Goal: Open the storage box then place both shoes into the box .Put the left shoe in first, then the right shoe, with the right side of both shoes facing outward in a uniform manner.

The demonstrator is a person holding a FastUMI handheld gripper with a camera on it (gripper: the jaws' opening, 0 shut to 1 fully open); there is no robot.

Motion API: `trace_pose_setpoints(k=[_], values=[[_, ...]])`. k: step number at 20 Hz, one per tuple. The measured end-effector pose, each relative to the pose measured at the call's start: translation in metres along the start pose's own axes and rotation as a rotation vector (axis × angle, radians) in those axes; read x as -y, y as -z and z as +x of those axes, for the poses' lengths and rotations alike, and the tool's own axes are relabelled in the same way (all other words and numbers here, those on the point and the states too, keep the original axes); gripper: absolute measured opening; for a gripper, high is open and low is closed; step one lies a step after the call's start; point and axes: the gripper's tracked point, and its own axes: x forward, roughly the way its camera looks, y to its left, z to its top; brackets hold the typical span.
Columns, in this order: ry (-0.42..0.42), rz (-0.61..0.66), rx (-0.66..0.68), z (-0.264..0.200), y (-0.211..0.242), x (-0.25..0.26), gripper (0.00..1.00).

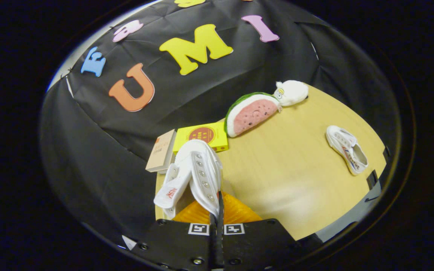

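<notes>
Fingers (217,210) pressed together pinch the eyelet edge of a white canvas shoe (196,171), held up just ahead of them. Second white shoe (347,154) lies well apart on the pale wooden bench (288,177). Beyond: yellow box (202,136), plush watermelon slice (251,113). Red shoe lettering is unreadable.

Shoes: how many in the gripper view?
2. One white shoe is pinched between the gripper fingers, hanging by its upper. The other shoe lies on the table, beyond the fingers, apart from the plush toys.
</notes>
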Motion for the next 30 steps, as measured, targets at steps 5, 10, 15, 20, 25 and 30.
trace_pose_setpoints(k=[5, 10, 15, 20, 25, 30], values=[[-0.021, 0.046, -0.021, 0.044, 0.047, -0.060, 0.00], [0.008, 0.091, -0.039, 0.079, 0.089, -0.079, 0.00], [0.037, 0.118, -0.044, 0.099, 0.114, -0.071, 0.00], [0.046, 0.105, 0.008, 0.116, 0.122, -0.066, 0.00], [0.043, 0.071, 0.027, 0.119, 0.137, -0.069, 0.00], [0.052, -0.021, 0.040, 0.120, 0.143, -0.064, 0.00]])
